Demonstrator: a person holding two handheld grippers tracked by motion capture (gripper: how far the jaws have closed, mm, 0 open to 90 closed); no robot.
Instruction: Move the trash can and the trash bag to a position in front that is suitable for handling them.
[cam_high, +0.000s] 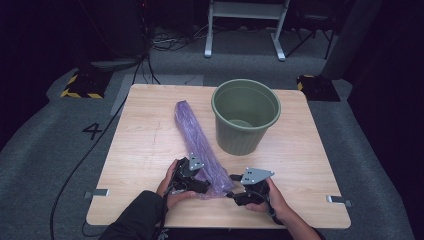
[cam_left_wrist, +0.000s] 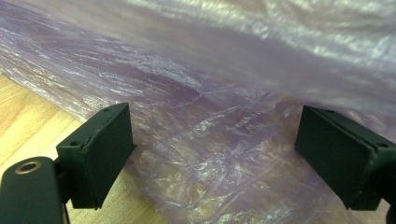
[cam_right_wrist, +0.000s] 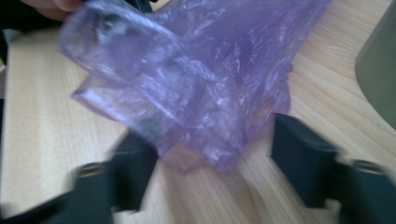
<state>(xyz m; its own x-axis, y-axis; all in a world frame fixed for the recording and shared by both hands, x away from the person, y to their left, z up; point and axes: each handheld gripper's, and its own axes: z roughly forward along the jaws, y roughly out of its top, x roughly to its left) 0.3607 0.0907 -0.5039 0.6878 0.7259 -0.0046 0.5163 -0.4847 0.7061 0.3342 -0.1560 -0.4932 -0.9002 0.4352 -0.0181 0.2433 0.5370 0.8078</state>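
Purple bag (cam_high: 200, 145) lies rolled up diagonally on the counter (cam_high: 140, 150), left of the empty green bin (cam_high: 245, 120). Both tongs, left (cam_left_wrist: 210, 154) and right (cam_right_wrist: 210, 168), gape around its near end, gripping nothing; I judge unrolling and lining are all ahead.

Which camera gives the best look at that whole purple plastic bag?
The high view: the purple bag lies full length across the table, beside the green bin. The left gripper view gives a close-up of crinkled film; the right gripper view shows its blurred, bunched end.
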